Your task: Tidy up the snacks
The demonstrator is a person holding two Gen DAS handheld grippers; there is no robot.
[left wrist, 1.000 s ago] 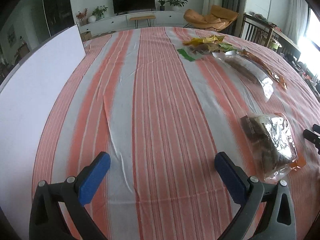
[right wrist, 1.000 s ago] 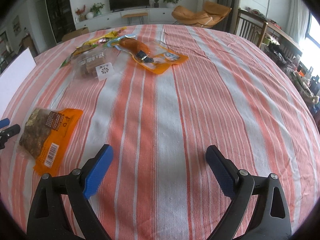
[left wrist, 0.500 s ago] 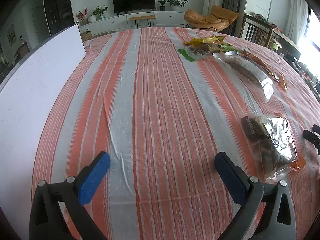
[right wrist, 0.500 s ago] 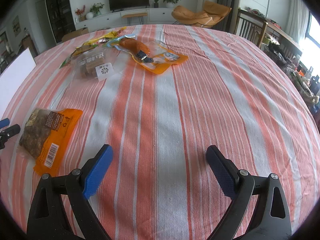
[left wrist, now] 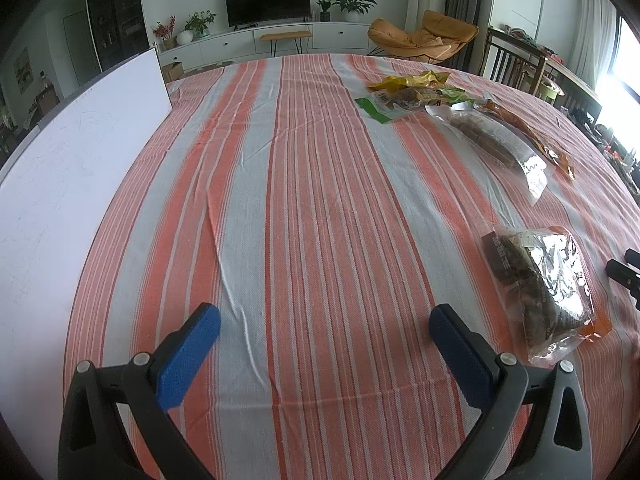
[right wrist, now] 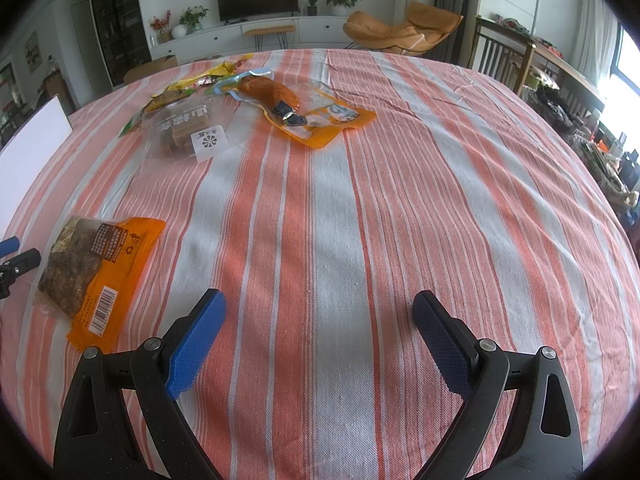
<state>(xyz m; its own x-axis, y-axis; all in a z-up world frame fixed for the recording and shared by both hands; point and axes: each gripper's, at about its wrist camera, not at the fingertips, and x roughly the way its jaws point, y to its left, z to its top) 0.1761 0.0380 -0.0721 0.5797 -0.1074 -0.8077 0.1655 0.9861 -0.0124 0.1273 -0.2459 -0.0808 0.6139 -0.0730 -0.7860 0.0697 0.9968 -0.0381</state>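
Observation:
My left gripper (left wrist: 325, 326) is open and empty above the striped tablecloth (left wrist: 300, 184). A clear-and-orange packet of dark snack (left wrist: 540, 284) lies to its right; it shows at the left of the right wrist view (right wrist: 96, 264). My right gripper (right wrist: 319, 312) is open and empty over bare cloth. At the far side lie a clear bag of brown blocks (right wrist: 188, 132), an orange pouch with a sausage-like snack (right wrist: 304, 112), and yellow and green wrappers (left wrist: 412, 88).
A white board (left wrist: 68, 184) lies along the table's left edge. The left gripper's tip (right wrist: 16, 262) shows at the left edge of the right wrist view. Chairs (right wrist: 504, 56) stand past the table's far right edge.

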